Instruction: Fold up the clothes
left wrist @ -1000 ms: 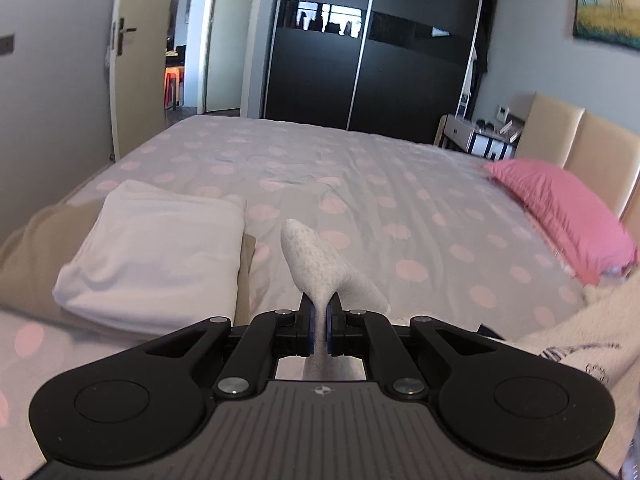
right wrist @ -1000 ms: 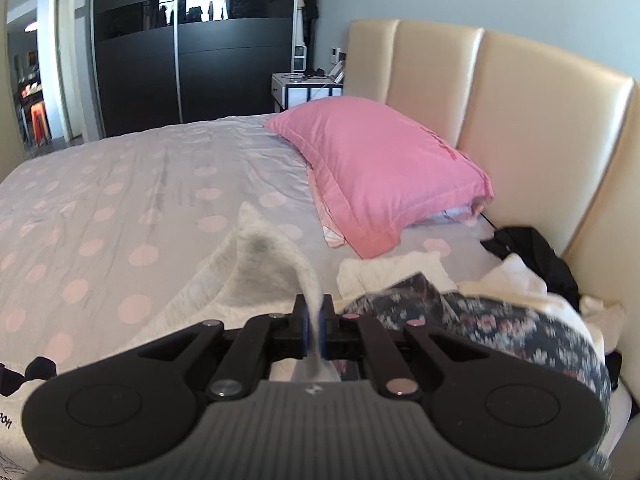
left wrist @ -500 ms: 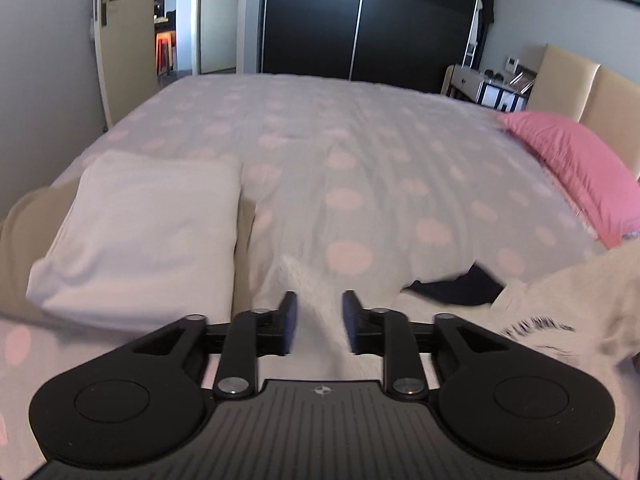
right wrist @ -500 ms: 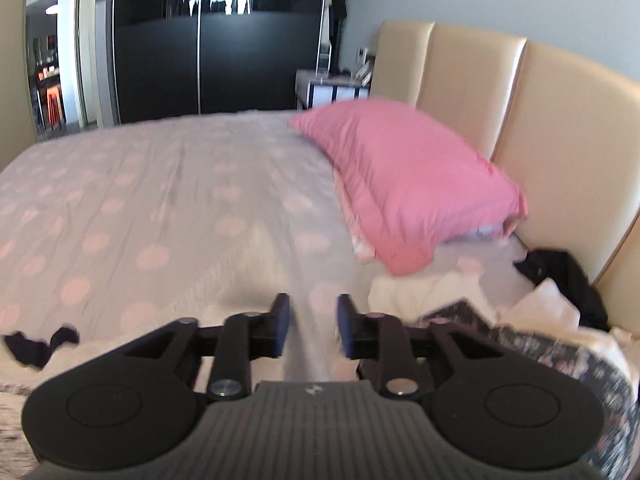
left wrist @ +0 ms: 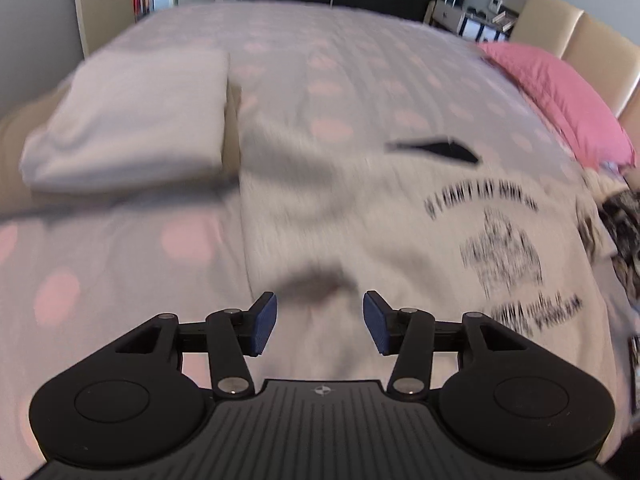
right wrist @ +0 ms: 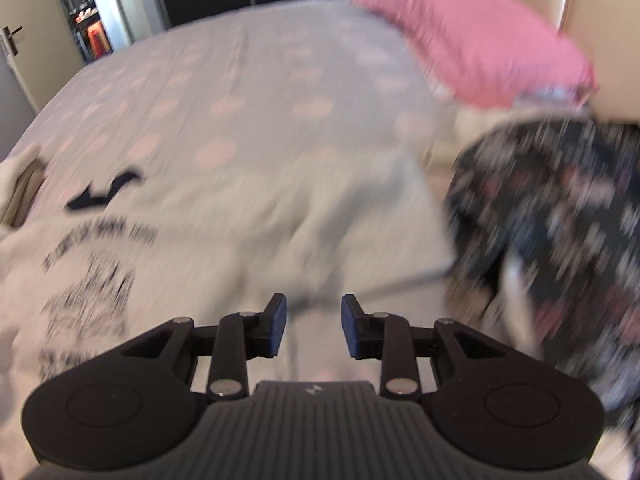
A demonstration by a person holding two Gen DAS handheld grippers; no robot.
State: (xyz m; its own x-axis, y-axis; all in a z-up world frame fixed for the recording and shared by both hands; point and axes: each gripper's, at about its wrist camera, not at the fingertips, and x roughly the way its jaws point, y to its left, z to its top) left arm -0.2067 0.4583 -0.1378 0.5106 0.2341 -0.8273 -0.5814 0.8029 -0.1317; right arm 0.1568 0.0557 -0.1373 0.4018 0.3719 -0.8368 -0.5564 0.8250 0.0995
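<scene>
A light grey T-shirt (left wrist: pixel 360 216) with a black print (left wrist: pixel 500 252) lies spread flat on the polka-dot bed; it also shows in the right wrist view (right wrist: pixel 280 216). My left gripper (left wrist: pixel 319 322) is open and empty above the shirt's left part. My right gripper (right wrist: pixel 313 326) is open and empty above the shirt's right part. Both views are blurred by motion.
A folded white garment (left wrist: pixel 132 120) lies on a beige one at the left. A dark floral garment (right wrist: pixel 560 216) lies at the right. A pink pillow (right wrist: pixel 480 36) sits by the headboard. A small dark piece (left wrist: pixel 436 148) lies beyond the shirt.
Both grippers were shut on the shirt and held it up; they have opened and let go, and the shirt now lies flat on the bed. Both cameras now tilt down.
</scene>
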